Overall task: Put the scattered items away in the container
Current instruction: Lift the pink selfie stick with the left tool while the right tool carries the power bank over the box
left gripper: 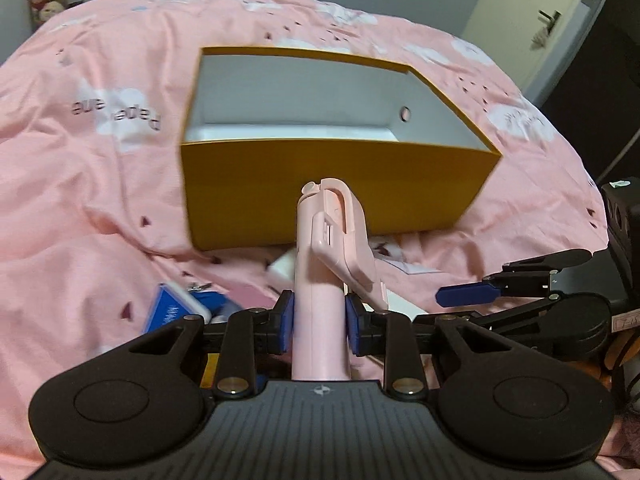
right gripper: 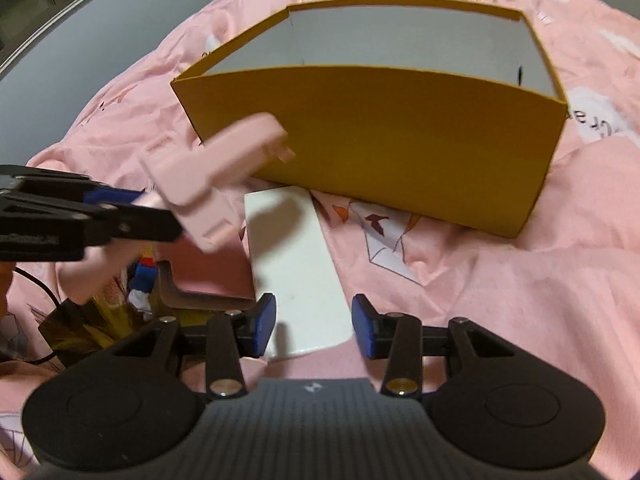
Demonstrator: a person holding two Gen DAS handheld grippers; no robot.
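An open yellow box (left gripper: 328,188) with a grey inside stands on the pink bedsheet; it also shows in the right wrist view (right gripper: 400,140). My left gripper (left gripper: 319,320) is shut on a pink folding gadget (left gripper: 328,248), held upright just before the box's near wall; the gadget also shows in the right wrist view (right gripper: 216,168). My right gripper (right gripper: 314,326) is open, its fingers on either side of a white flat box (right gripper: 296,264) lying on the sheet. The box looks empty.
A blue packet (left gripper: 172,312) lies left of the left gripper. A dark pink card on a stand (right gripper: 208,272), small toys (right gripper: 142,276) and a black cable (right gripper: 36,280) lie at the left. A door (left gripper: 532,24) is at the far right.
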